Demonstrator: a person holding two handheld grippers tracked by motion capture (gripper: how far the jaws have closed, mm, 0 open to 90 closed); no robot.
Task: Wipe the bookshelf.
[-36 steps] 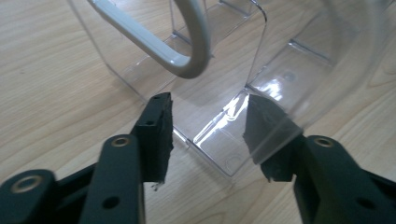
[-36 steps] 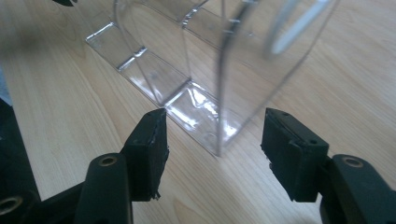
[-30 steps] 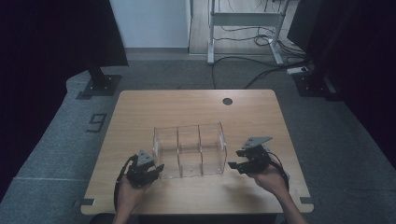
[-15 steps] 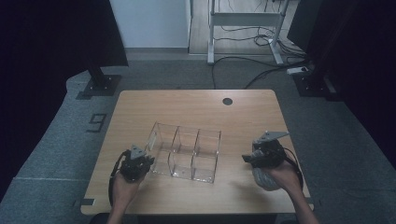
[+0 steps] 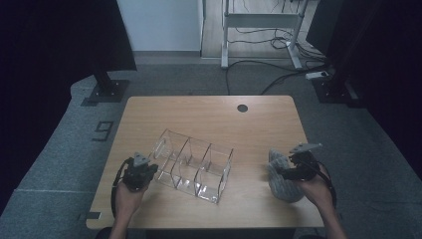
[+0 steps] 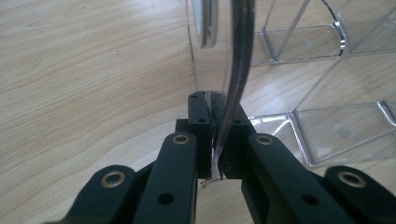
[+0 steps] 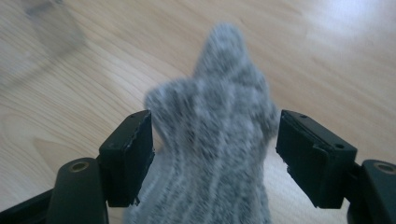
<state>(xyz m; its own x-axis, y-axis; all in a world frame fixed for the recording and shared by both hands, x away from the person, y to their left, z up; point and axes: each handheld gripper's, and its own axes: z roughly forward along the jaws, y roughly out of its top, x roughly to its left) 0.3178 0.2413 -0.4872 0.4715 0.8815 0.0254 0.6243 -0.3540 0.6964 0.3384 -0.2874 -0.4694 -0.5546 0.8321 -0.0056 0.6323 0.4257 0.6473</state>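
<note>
The left claw point(image 5: 148, 169) is clamped on the end wall of the clear three-compartment organizer point(image 5: 193, 165); in the left gripper view the thin transparent wall point(image 6: 232, 93) runs straight up out of the pinched black jaws, which have just been closing and now press on it from both sides. The organizer stands on the wooden bench point(image 5: 209, 114) slanted, its held end near the bench's left front and its far end toward the middle, with the compartments point(image 6: 343, 130) lying just beyond the left claw's tips.

The right claw point(image 5: 288, 172) sits near the bench's right front edge, well apart from the organizer. A grey knitted sock point(image 5: 282, 179) lies on the bench there. In the right gripper view the sock point(image 7: 215, 140) lies between the two jaws. The left pad seems to brush its edge, the right pad stands clear of it, so the claw is open around the sock rather than gripping it.
</note>
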